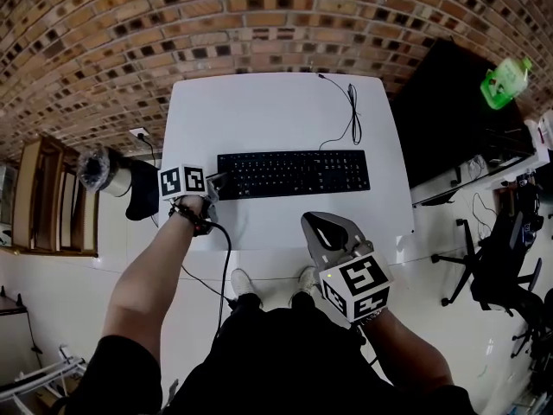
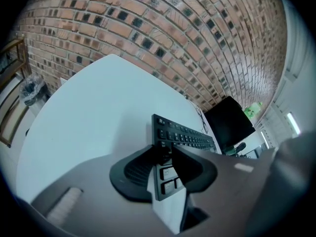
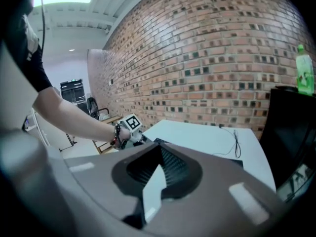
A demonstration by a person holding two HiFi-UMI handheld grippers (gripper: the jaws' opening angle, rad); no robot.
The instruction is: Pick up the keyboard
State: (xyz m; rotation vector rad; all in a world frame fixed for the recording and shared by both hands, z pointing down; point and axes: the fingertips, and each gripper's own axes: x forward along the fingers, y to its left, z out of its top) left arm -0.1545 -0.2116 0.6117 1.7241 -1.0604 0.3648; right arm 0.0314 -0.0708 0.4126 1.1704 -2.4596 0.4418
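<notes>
A black keyboard (image 1: 294,173) lies across the near half of a white table (image 1: 276,111). My left gripper (image 1: 216,182) is at the keyboard's left end, and in the left gripper view its jaws (image 2: 167,149) close over that end with the pads pressing on it. The keyboard (image 2: 185,137) runs away from the jaws to the right. My right gripper (image 1: 324,230) hovers off the table's near edge, in front of the keyboard's right part, shut with nothing in it. In the right gripper view its pads (image 3: 159,154) meet, and the left hand and its marker cube show beyond.
The keyboard's black cable (image 1: 350,111) trails to the table's far edge. A black panel (image 1: 449,111) with a green bottle (image 1: 505,80) on it stands right of the table. An office chair (image 1: 492,266) is at the right, a wooden shelf (image 1: 52,197) and a bin (image 1: 104,171) at the left.
</notes>
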